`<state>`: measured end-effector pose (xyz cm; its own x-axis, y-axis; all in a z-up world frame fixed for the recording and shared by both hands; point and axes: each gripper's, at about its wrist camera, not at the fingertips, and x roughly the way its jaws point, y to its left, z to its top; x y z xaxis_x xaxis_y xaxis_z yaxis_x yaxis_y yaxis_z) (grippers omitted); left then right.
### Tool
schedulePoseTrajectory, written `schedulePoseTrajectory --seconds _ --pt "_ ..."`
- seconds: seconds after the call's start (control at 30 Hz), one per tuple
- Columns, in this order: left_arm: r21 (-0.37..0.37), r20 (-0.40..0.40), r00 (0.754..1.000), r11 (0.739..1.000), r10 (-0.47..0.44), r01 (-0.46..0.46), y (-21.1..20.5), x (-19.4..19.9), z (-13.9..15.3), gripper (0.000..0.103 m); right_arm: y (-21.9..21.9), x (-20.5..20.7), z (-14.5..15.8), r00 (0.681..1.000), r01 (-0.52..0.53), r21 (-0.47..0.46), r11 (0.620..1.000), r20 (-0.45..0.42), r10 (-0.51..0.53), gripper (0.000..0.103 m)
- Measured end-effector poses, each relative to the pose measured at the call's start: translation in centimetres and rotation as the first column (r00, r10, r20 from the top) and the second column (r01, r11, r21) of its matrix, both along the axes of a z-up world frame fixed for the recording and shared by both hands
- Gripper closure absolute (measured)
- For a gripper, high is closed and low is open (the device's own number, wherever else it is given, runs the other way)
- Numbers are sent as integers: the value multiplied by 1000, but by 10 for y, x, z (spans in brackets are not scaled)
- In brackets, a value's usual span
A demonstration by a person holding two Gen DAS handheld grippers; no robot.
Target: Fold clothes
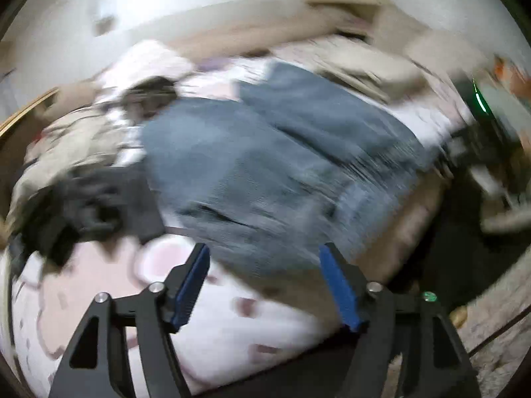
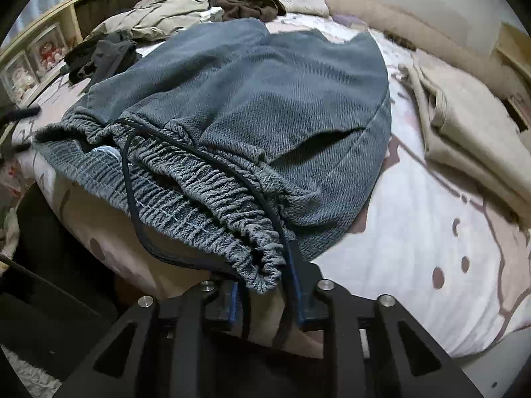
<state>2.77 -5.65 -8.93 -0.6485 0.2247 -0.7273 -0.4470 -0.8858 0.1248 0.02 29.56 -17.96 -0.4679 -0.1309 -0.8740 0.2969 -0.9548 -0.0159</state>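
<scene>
1. One pair of blue-grey trousers (image 2: 252,93) is lying spread across the bed (image 2: 415,248), waistband (image 2: 205,199) at the near edge.
2. The right gripper (image 2: 265,285) is pinching that waistband, drawstring (image 2: 132,205) looping beside it.
3. The left gripper (image 1: 264,285) is hovering with jaws spread, empty.
4. One folded beige garment (image 2: 464,139) is sitting right; one dark garment (image 2: 103,56) and a beige heap (image 2: 159,13) are crowding behind.

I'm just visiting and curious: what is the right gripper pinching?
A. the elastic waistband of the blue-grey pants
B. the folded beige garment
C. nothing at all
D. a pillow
A: in the right wrist view, the right gripper has the gathered waistband of the pants bunched between its pads.
</scene>
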Motion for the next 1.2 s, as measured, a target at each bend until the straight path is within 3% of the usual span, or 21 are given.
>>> schedulePoseTrajectory --seconds 0.1,0.17,0.37,0.4,0.43,0.47,0.53,0.63,0.7,0.73,0.8,0.83,0.93,0.97,1.03,1.1,1.17,1.2 --pt "-31 -82 983 985 164 -167 -27 -42 16 22 2 -3 -1 1000 17 -25 1000 23 -16 69" --pt "-62 -102 962 964 253 -260 -43 -83 14 22 3 -5 -10 996 34 -36 999 86 -31 58" --pt "-171 -63 920 904 387 -392 -50 -180 -27 22 -5 -2 -13 995 33 15 999 90 -35 57" --pt "-189 -36 911 893 410 -409 -51 -195 -38 36 -4 -2 -12 995 37 15 999 92 -39 57" --pt "-203 -12 903 883 429 -423 -54 -206 -46 74 -4 -1 -12 995 41 16 999 93 -42 57" --pt "-209 0 892 872 452 -442 -58 -215 -48 85 -4 -1 -11 994 44 16 999 94 -46 57" --pt "-206 -33 867 846 497 -492 -72 -226 -38 85 -3 2 -9 994 52 11 999 98 -53 57" --pt "-229 -173 799 766 575 -601 -112 -232 3 85 4 9 0 993 67 -10 998 94 -66 57" --pt "-242 -259 736 695 626 -677 -143 -231 30 85 13 16 10 994 78 -37 996 84 -75 48" --pt "-245 -302 700 657 647 -713 -159 -231 44 85 19 20 18 994 87 -51 995 76 -83 36" --pt "-253 -388 623 571 679 -781 -193 -230 70 85 27 27 33 994 98 -67 993 43 -95 32" --pt "-263 -404 595 535 695 -803 -210 -224 75 85 31 30 41 994 105 -74 992 26 -103 32" --pt "-278 -345 559 486 754 -828 -256 -206 77 80 39 30 55 989 146 -87 985 -9 -147 32" --pt "-287 -326 561 485 761 -826 -264 -198 75 75 39 28 57 987 158 -89 983 -21 -161 32" --pt "-309 -286 600 521 747 -796 -262 -180 64 46 38 24 60 982 178 -81 981 -47 -182 32" --pt "-330 -253 645 563 721 -758 -252 -159 51 33 30 21 60 980 175 -34 984 -87 -178 32" --pt "-342 -227 718 636 658 -692 -216 -130 37 31 21 23 67 979 144 16 989 -144 -141 32" --pt "-327 -207 758 687 618 -649 -196 -118 33 31 19 27 75 979 114 13 993 -171 -110 32"
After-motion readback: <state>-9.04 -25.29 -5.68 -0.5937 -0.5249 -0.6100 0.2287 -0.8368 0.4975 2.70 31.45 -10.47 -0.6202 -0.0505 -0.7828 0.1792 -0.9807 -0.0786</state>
